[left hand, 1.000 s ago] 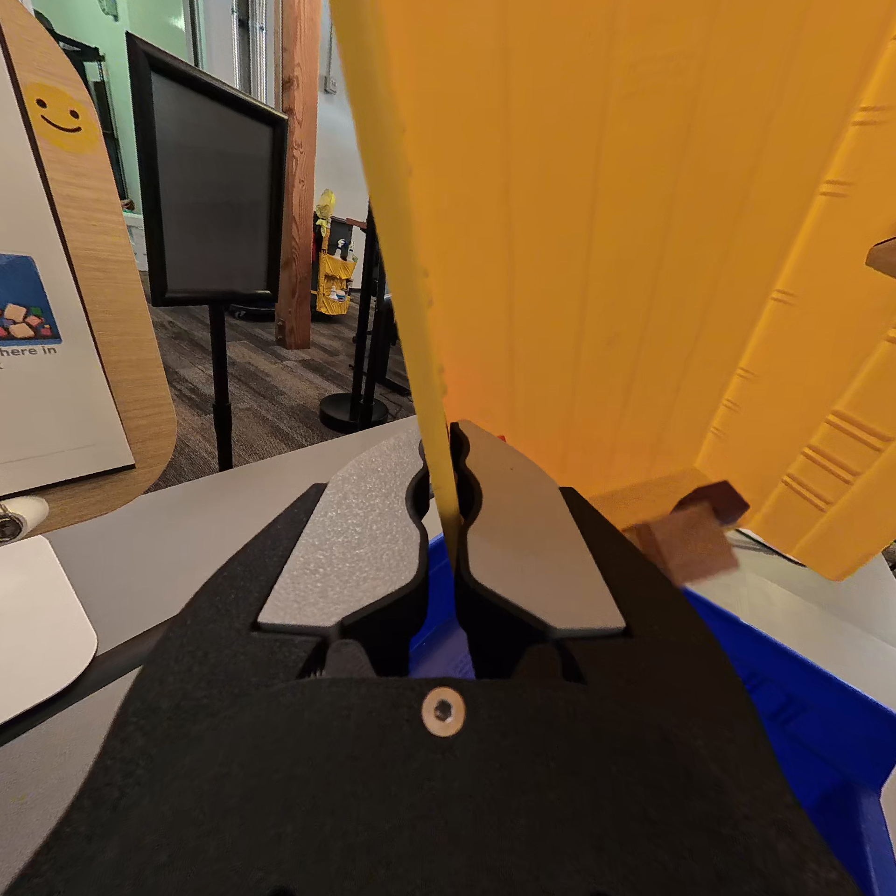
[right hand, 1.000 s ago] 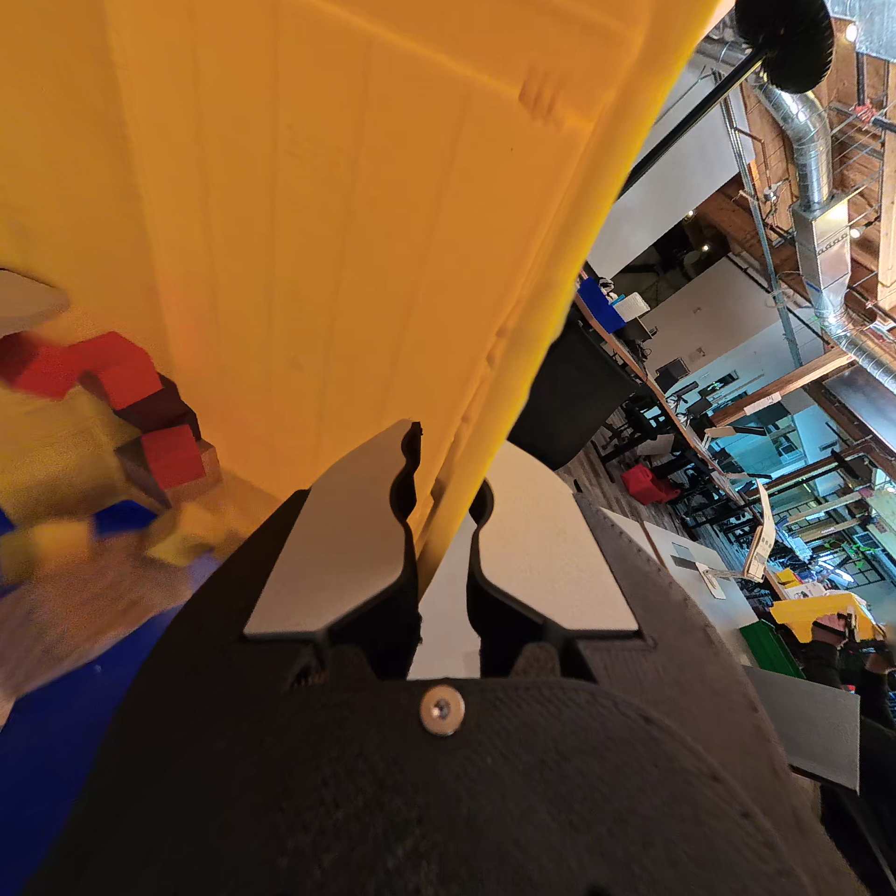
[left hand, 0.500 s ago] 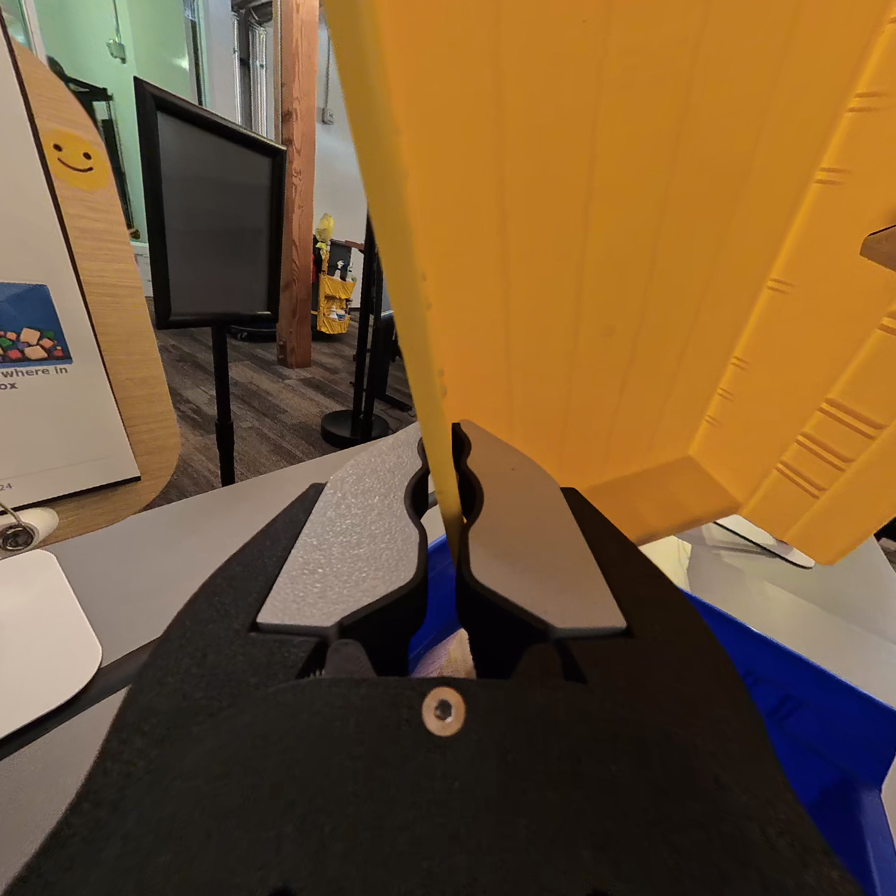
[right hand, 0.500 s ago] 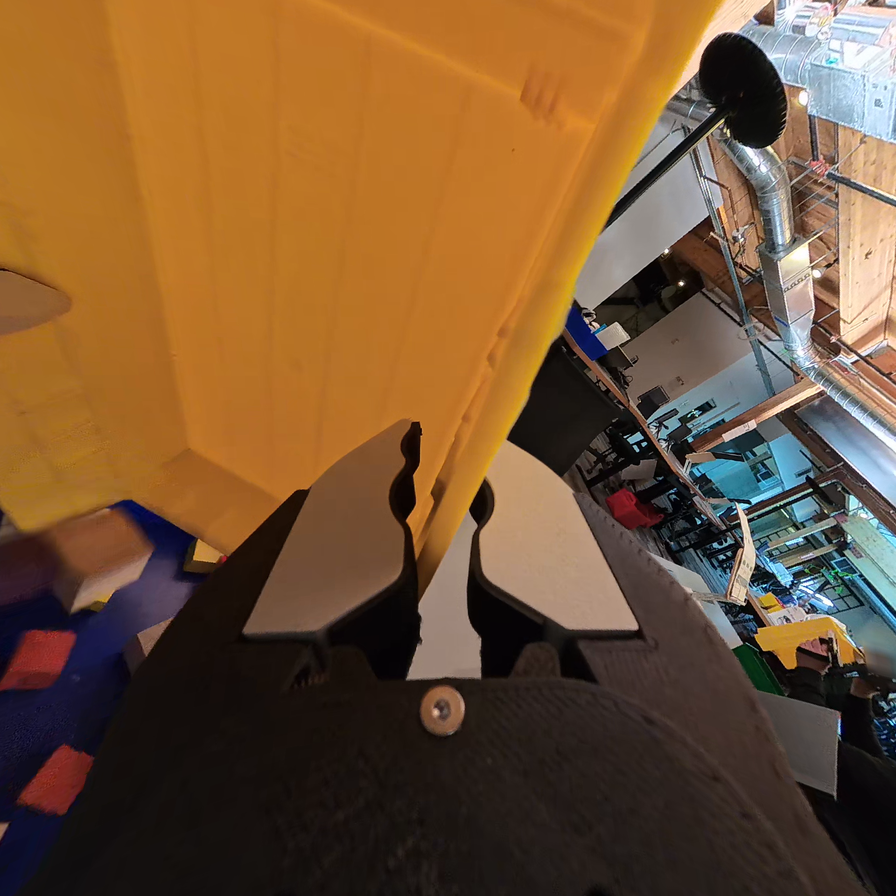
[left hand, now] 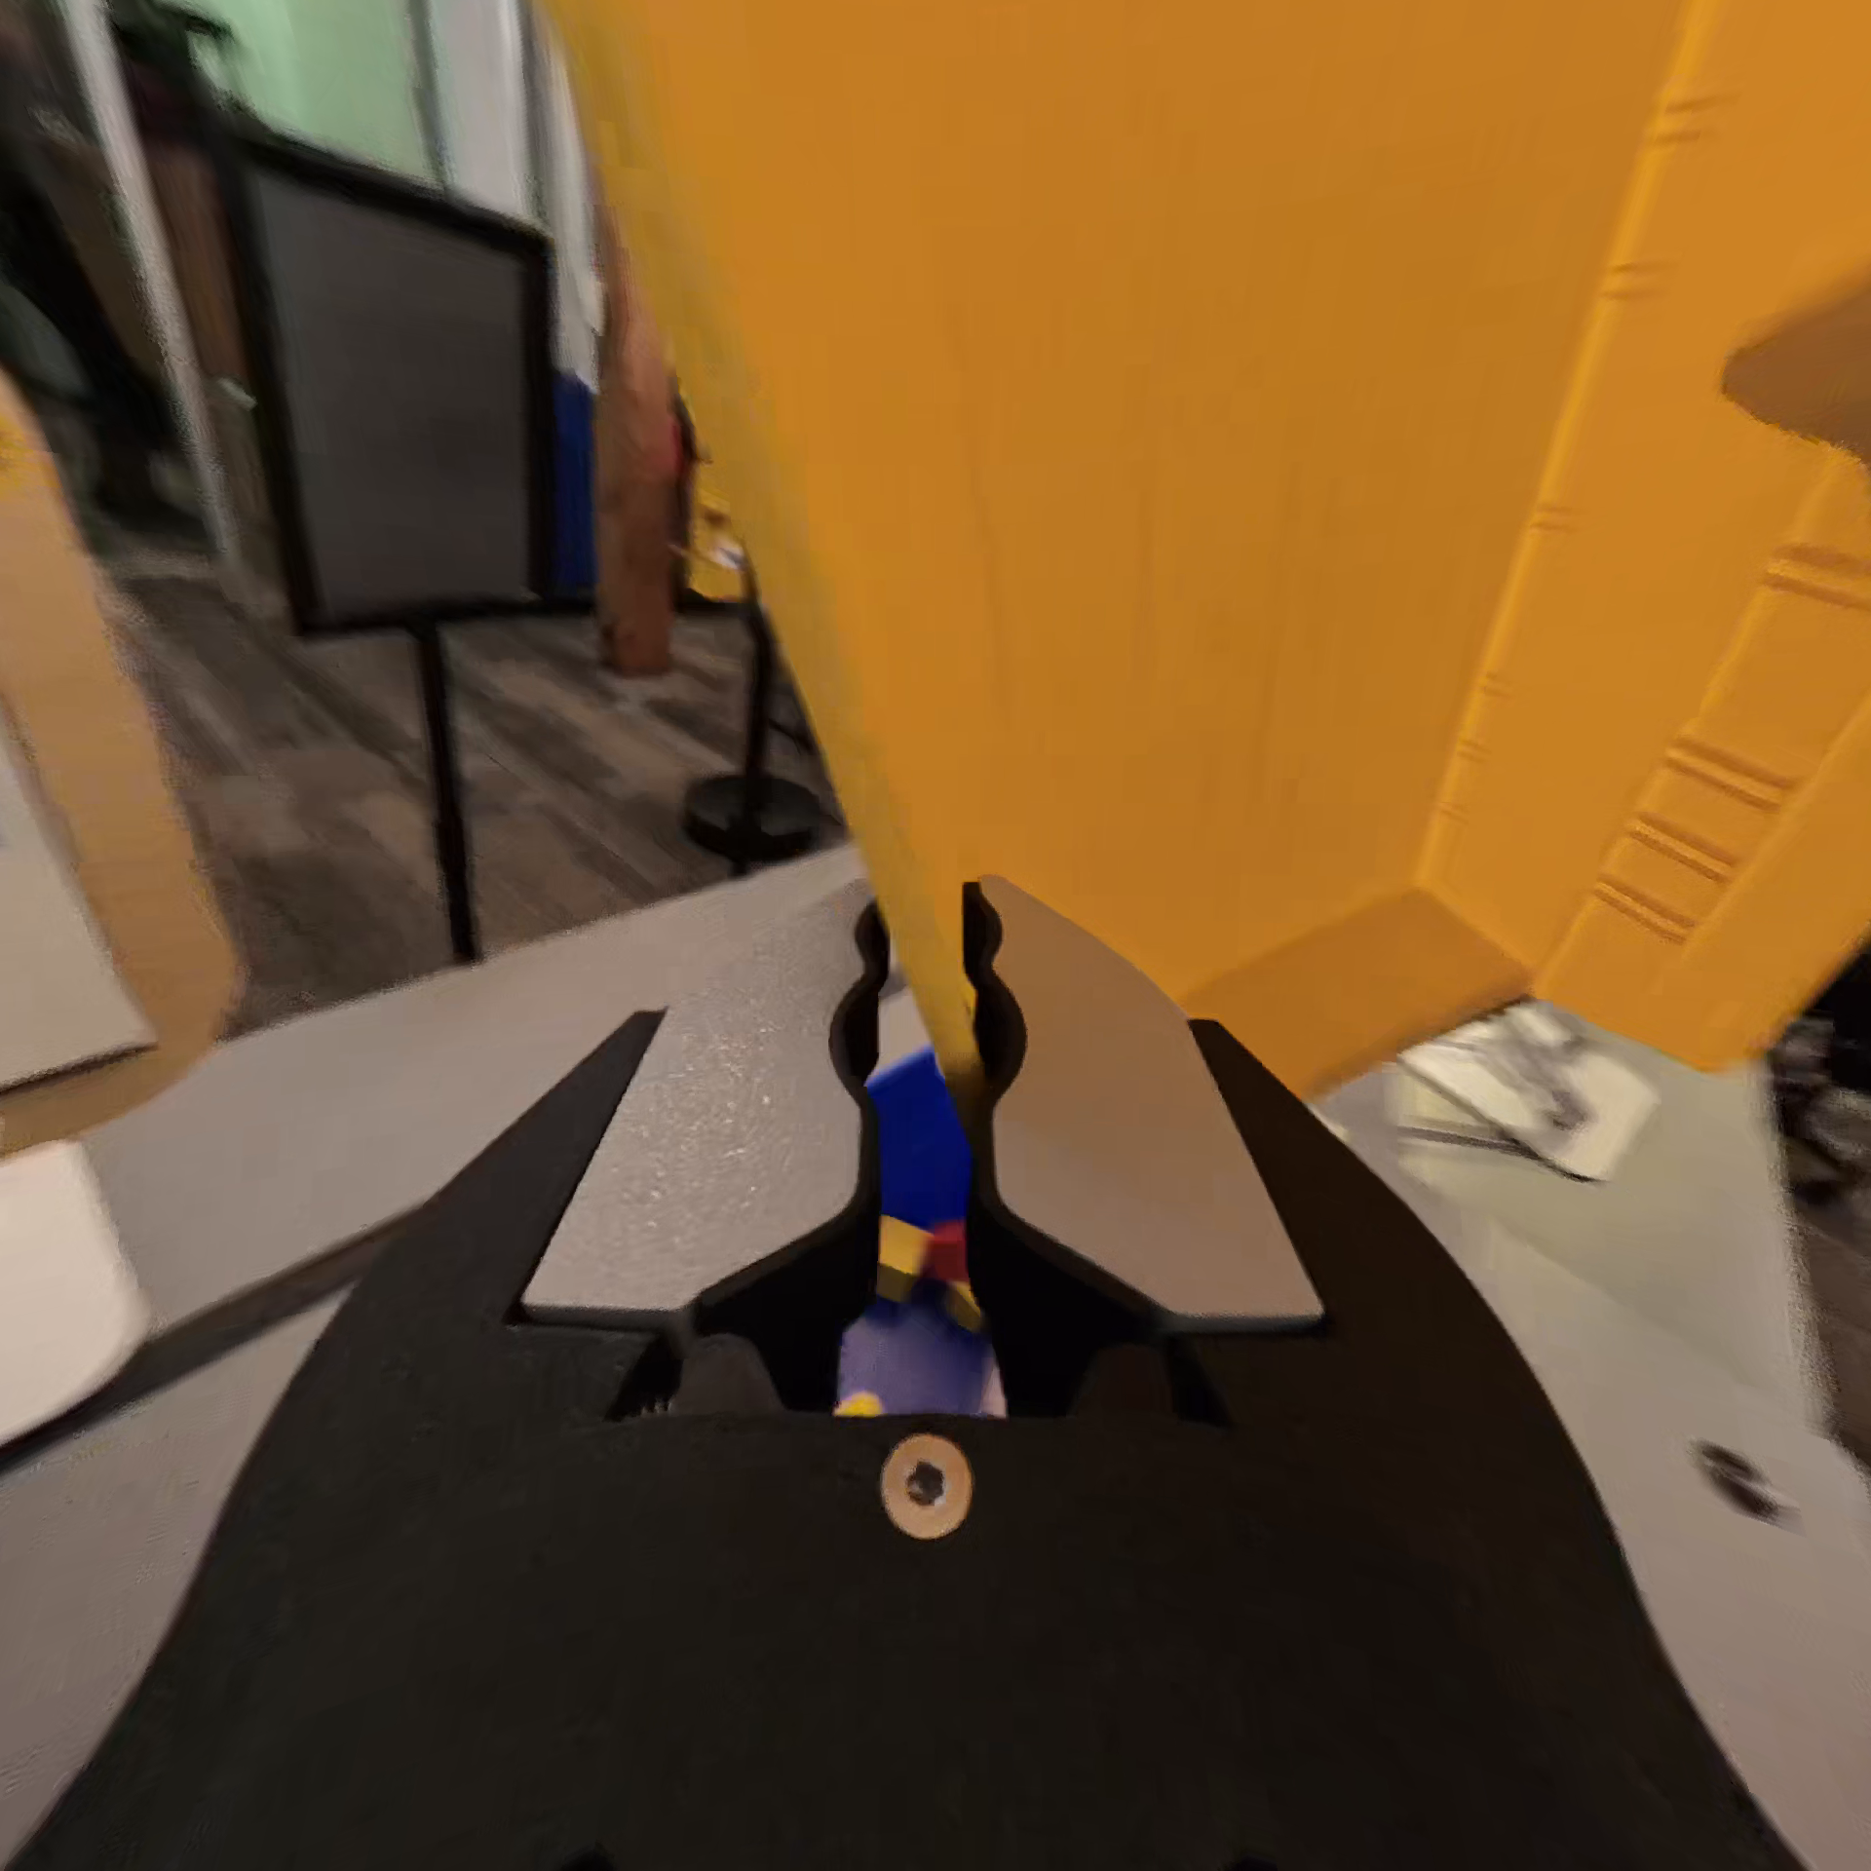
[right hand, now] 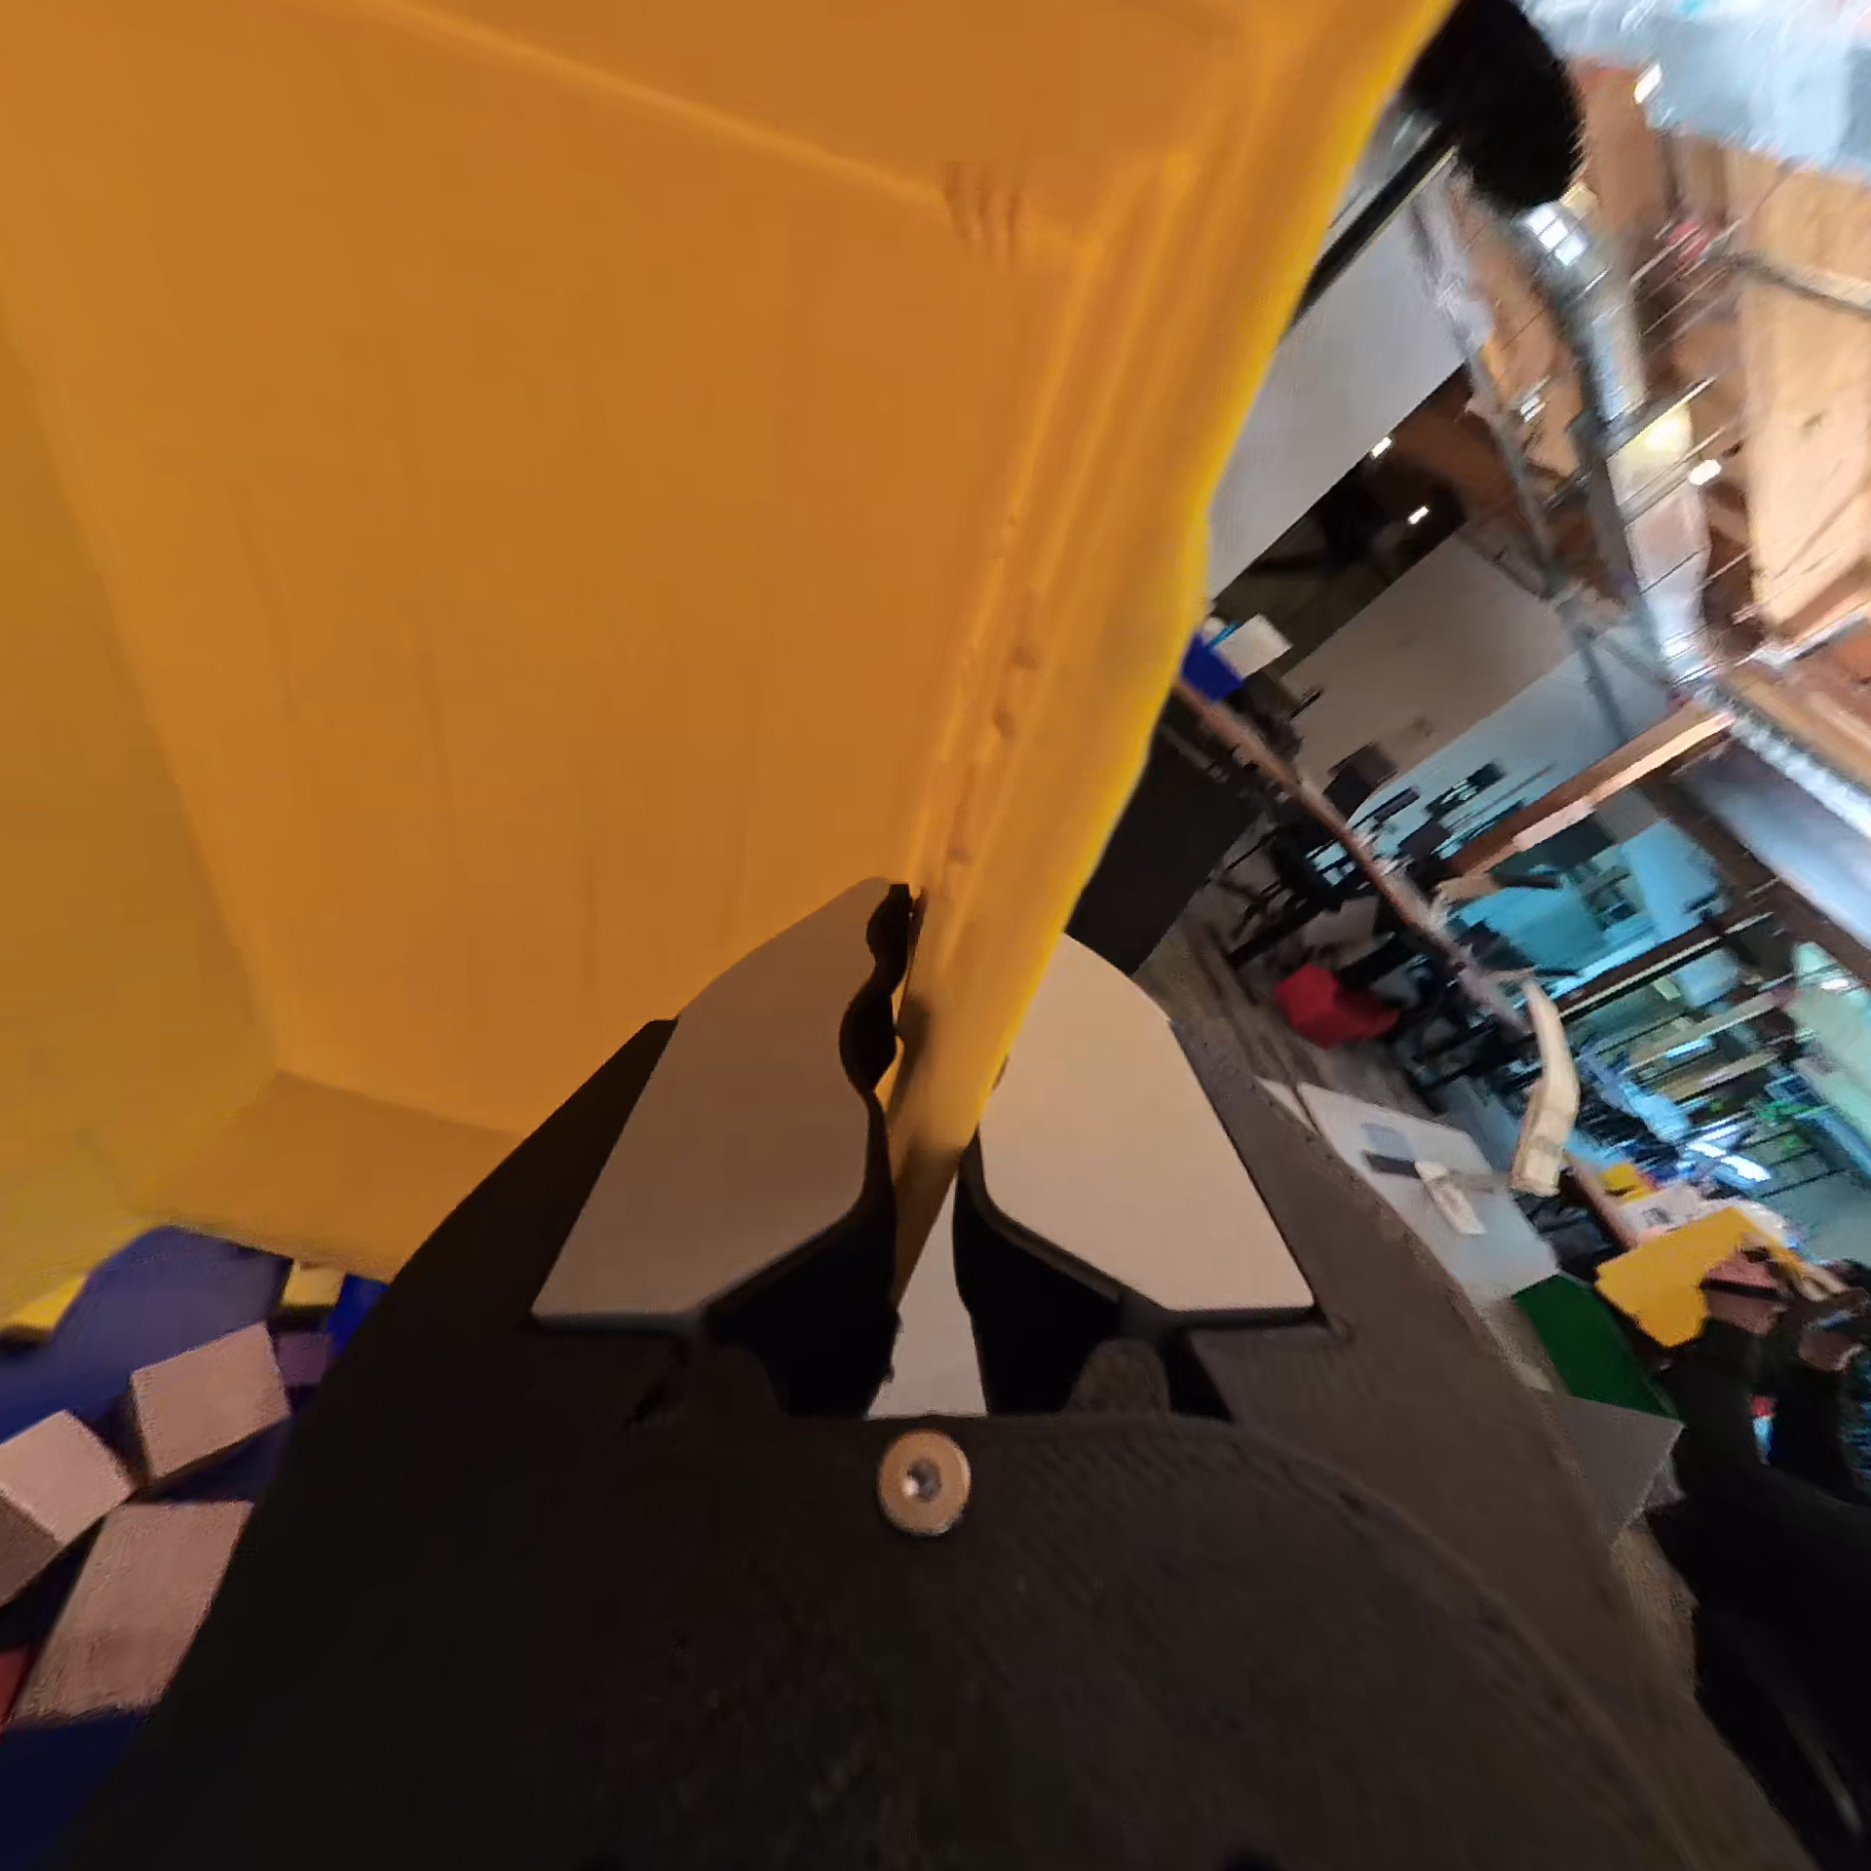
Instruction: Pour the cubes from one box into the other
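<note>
The left gripper (left hand: 923, 997) was clamped on one side wall of the yellow box (left hand: 1215, 456), its jaws nearly together with only the thin rim between them. The right gripper (right hand: 947, 1012) pinched the opposite wall of the same yellow box (right hand: 557, 506) in the same way. The box was held tipped up, its open inside facing both cameras and showing no cubes within.

In the right wrist view, the blue box (right hand: 132, 1306) lay at 8 o'clock beneath the yellow one, holding the cubes (right hand: 202, 1402): pale wooden ones, with bits of yellow, purple and red among them. In the left wrist view, a strip of blue box and a few cubes (left hand: 916, 1255) showed through the gap between the jaws. The grey worktop (left hand: 334, 1104) spread from 9 o'clock, and a dark display stand (left hand: 395, 425) stood on the floor at 10 o'clock. Both views were motion-blurred.
</note>
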The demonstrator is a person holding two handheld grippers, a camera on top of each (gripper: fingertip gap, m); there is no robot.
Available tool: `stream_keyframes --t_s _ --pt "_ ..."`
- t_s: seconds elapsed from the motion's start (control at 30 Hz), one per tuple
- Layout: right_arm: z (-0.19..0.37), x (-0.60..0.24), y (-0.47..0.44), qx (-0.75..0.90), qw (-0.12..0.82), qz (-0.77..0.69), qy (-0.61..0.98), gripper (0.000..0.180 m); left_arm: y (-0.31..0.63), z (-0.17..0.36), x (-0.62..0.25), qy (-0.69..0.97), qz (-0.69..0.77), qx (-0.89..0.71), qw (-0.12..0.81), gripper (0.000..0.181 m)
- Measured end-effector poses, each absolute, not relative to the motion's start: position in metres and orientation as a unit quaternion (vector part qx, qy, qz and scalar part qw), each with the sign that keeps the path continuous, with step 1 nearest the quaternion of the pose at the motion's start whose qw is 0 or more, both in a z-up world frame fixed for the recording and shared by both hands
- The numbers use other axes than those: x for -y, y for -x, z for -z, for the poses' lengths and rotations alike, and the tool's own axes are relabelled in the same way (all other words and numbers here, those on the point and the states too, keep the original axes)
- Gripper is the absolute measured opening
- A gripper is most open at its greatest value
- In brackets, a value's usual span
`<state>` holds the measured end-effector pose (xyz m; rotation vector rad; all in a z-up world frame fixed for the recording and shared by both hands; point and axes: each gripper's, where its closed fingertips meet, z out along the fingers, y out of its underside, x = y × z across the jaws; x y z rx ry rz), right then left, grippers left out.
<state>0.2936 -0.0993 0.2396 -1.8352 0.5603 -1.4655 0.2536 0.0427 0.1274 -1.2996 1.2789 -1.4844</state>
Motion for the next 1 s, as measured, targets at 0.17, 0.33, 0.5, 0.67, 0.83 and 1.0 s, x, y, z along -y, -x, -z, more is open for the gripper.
stream_keyframes --t_s 0.17,0.33,0.5,0.67,0.83,1.0 --pt "-0.240 0.132 -0.348 -0.304 0.302 0.424 0.798 0.006 -0.248 -0.126 0.012 0.519 0.639 -0.532 0.198 0.050" --pt "-0.204 0.219 -0.386 -0.403 0.183 0.370 0.817 0.007 -0.220 -0.094 0.007 0.536 0.556 -0.604 0.197 0.056" --pt "-0.136 0.290 -0.397 -0.459 0.102 0.310 0.827 0.006 -0.198 0.000 -0.048 0.623 0.330 -0.692 0.154 0.059" --pt "-0.095 0.320 -0.404 -0.466 0.079 0.293 0.832 0.006 -0.183 0.047 -0.070 0.666 0.256 -0.693 0.104 0.058" --pt "-0.073 0.326 -0.405 -0.451 0.061 0.293 0.841 0.006 -0.172 0.078 -0.057 0.702 0.205 -0.682 -0.009 0.056" --pt "-0.055 0.315 -0.405 -0.433 0.060 0.282 0.854 0.006 -0.167 0.098 -0.056 0.741 0.101 -0.662 -0.051 0.043"
